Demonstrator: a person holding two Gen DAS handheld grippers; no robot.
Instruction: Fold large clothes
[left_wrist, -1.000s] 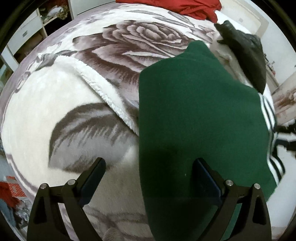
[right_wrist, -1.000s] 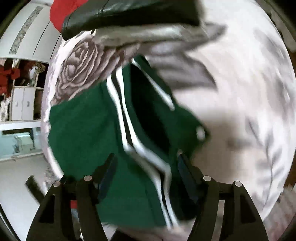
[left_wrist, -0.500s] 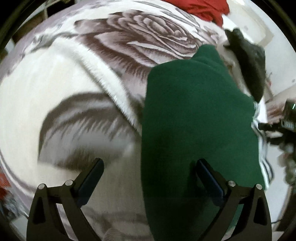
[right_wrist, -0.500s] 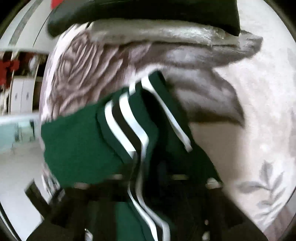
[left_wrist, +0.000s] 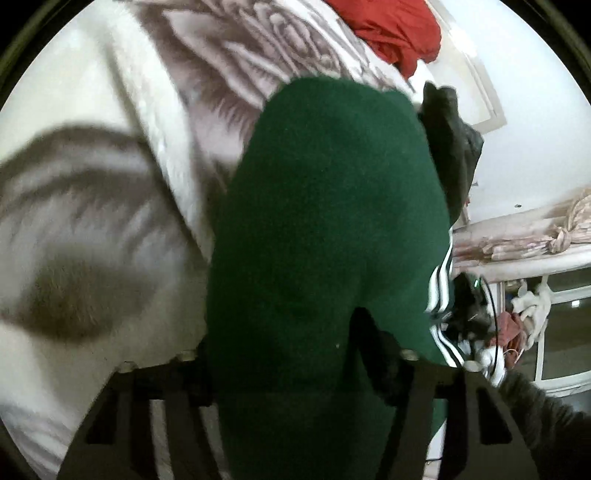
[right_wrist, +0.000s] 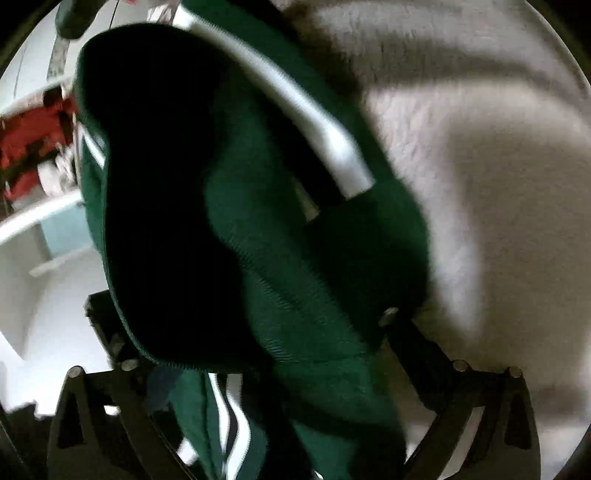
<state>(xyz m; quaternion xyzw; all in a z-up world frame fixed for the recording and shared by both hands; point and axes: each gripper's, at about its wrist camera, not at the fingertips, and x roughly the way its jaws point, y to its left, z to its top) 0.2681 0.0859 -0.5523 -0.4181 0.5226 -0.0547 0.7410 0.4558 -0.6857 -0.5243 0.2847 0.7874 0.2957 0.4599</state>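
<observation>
A dark green garment (left_wrist: 325, 206) with white side stripes (left_wrist: 439, 280) lies on a flowered fleece blanket (left_wrist: 92, 206). My left gripper (left_wrist: 280, 332) is low over its near left part. Its jaws are closing, with a bunched hump of green cloth filling the gap between them. The left finger is hidden behind the cloth's edge and the right finger (left_wrist: 369, 347) presses into the fabric. In the right wrist view the green garment (right_wrist: 258, 229) and a white stripe (right_wrist: 321, 125) fill most of the picture. My right gripper (right_wrist: 243, 310) is closing on a thick fold of it.
A red cloth (left_wrist: 399, 33) and a black garment (left_wrist: 454, 147) lie at the far end of the blanket. Curtains and a window (left_wrist: 517, 236) are on the right. The right wrist view shows pale blanket (right_wrist: 480, 184) to the right and white shelves (right_wrist: 37, 221) to the left.
Both grippers have dropped close onto the green garment and their jaws have narrowed from wide apart onto the cloth. The right wrist view is now almost filled with fabric.
</observation>
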